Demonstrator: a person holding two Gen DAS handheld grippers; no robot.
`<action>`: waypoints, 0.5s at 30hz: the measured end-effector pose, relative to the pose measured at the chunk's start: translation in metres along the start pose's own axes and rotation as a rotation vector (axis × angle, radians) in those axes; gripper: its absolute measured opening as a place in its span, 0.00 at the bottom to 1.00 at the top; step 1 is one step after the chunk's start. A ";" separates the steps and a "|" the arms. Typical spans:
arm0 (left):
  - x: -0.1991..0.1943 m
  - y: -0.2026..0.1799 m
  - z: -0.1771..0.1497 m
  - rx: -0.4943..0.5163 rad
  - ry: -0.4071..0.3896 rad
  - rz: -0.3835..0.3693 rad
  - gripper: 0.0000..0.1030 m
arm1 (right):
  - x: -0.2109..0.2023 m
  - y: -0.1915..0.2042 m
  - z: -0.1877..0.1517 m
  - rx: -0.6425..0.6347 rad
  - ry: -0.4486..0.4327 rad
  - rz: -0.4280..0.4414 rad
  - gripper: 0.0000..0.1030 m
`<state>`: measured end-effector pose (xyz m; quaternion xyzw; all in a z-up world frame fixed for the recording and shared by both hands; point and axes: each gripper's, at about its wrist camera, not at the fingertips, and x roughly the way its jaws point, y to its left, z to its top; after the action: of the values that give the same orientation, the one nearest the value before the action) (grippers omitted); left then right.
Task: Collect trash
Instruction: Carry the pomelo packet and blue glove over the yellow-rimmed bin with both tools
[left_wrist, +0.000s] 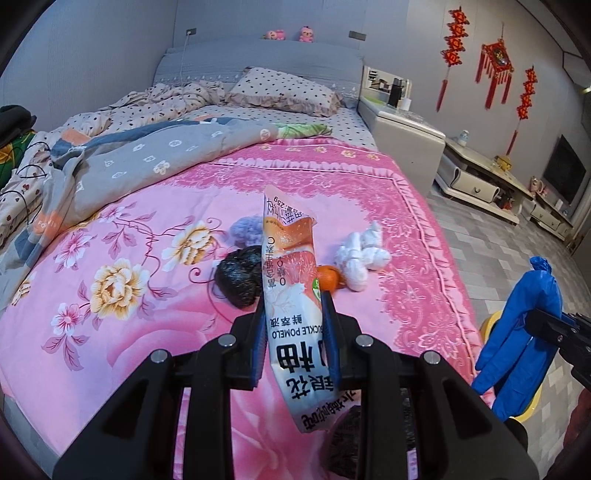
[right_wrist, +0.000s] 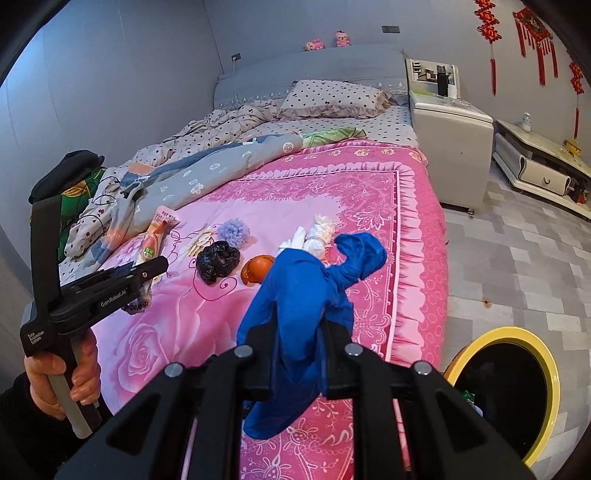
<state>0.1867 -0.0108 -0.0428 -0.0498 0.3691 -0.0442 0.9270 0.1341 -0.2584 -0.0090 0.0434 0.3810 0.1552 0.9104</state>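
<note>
My left gripper (left_wrist: 294, 308) is shut on a pink-and-white pomelo snack wrapper (left_wrist: 291, 280) and holds it above the pink bedspread (left_wrist: 147, 332). It also shows in the right wrist view (right_wrist: 147, 271) at the left, with the wrapper (right_wrist: 155, 236). My right gripper (right_wrist: 299, 332) is shut on a blue plastic bag (right_wrist: 303, 306) that hangs down; the bag shows in the left wrist view (left_wrist: 517, 332). On the bed lie a black crumpled bag (right_wrist: 216, 260), an orange peel (right_wrist: 256, 273), white tissue wads (right_wrist: 314, 236) and a purple ball (right_wrist: 233, 230).
A yellow-rimmed trash bin (right_wrist: 517, 391) stands on the floor at the bed's right side. A white nightstand (right_wrist: 452, 147) and a low TV cabinet (right_wrist: 543, 173) stand further back. Rumpled quilts (right_wrist: 192, 177) and a pillow (right_wrist: 332, 98) cover the far bed.
</note>
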 end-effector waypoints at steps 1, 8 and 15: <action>-0.002 -0.005 0.000 0.005 -0.003 -0.009 0.24 | -0.003 -0.002 0.000 0.002 -0.004 -0.004 0.14; -0.012 -0.037 0.005 0.032 -0.019 -0.066 0.24 | -0.025 -0.023 -0.001 0.031 -0.038 -0.034 0.14; -0.015 -0.074 0.009 0.064 -0.024 -0.126 0.24 | -0.044 -0.051 -0.001 0.067 -0.068 -0.069 0.14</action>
<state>0.1789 -0.0822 -0.0165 -0.0437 0.3523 -0.1135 0.9280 0.1174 -0.3209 0.0101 0.0660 0.3562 0.1093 0.9257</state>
